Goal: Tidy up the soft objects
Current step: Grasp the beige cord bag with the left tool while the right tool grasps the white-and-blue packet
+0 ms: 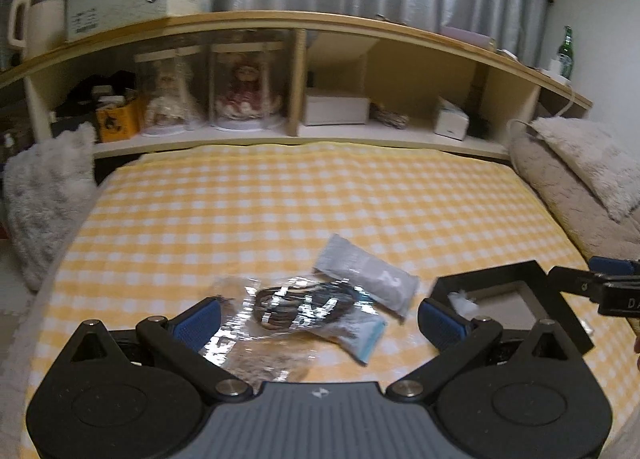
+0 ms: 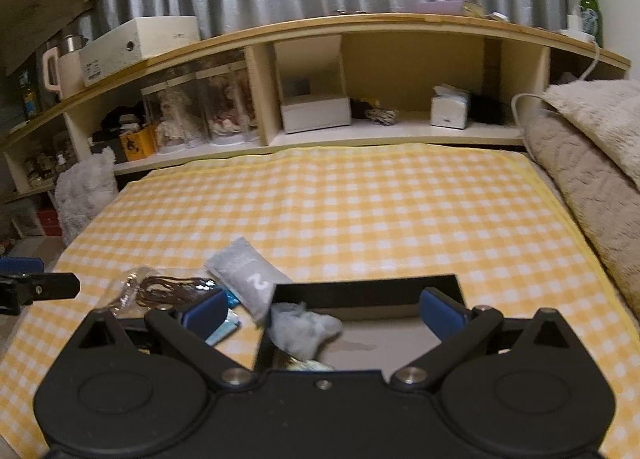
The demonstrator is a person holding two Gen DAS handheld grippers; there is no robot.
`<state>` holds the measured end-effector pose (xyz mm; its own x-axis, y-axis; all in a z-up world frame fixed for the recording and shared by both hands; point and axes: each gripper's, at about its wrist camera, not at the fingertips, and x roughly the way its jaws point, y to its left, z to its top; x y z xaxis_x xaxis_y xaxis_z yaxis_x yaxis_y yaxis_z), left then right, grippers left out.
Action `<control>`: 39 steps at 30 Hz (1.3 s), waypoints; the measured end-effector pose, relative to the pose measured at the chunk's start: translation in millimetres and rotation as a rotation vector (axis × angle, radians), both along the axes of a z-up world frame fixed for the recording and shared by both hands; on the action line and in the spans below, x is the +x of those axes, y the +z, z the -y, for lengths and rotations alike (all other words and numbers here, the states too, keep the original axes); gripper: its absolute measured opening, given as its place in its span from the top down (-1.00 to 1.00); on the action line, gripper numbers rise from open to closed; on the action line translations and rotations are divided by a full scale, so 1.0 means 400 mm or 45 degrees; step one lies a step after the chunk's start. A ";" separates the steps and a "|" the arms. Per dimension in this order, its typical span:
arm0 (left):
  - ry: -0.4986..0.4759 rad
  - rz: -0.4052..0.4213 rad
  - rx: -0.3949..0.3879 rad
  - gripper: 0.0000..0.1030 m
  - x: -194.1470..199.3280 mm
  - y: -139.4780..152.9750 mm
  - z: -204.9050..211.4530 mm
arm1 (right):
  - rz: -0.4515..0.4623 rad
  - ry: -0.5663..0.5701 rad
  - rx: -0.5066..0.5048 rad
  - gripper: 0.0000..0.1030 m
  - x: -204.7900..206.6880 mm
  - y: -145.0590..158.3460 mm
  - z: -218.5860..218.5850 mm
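On the yellow checked bedspread (image 1: 280, 203) lie a clear bag of dark brown cords (image 1: 296, 307), a grey packet marked "2" (image 1: 372, 283) and a blue-and-white packet (image 1: 364, 343). My left gripper (image 1: 320, 323) hovers open above the clear bag, its pads touching nothing. To the right stands a black open box (image 2: 360, 291) with a pale soft wad (image 2: 300, 329) at its left wall. My right gripper (image 2: 324, 315) is wide open over this box, nothing between its pads. The grey packet (image 2: 252, 279) and the cord bag (image 2: 168, 287) lie left of the box.
A wooden headboard shelf (image 1: 320, 25) across the far end holds dolls in clear cases (image 1: 240, 91), white boxes and a tissue box. Fluffy pillows lie at the bed's left edge (image 1: 44, 203) and right edge (image 2: 592, 147). A green bottle (image 2: 590, 7) stands on the shelf top.
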<state>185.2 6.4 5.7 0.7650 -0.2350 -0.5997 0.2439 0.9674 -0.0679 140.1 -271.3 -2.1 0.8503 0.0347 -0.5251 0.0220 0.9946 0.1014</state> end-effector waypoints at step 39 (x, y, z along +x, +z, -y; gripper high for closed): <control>-0.131 -0.407 0.069 -0.73 0.213 -0.302 -0.125 | -0.372 0.457 -0.261 -0.55 0.380 -0.285 -0.319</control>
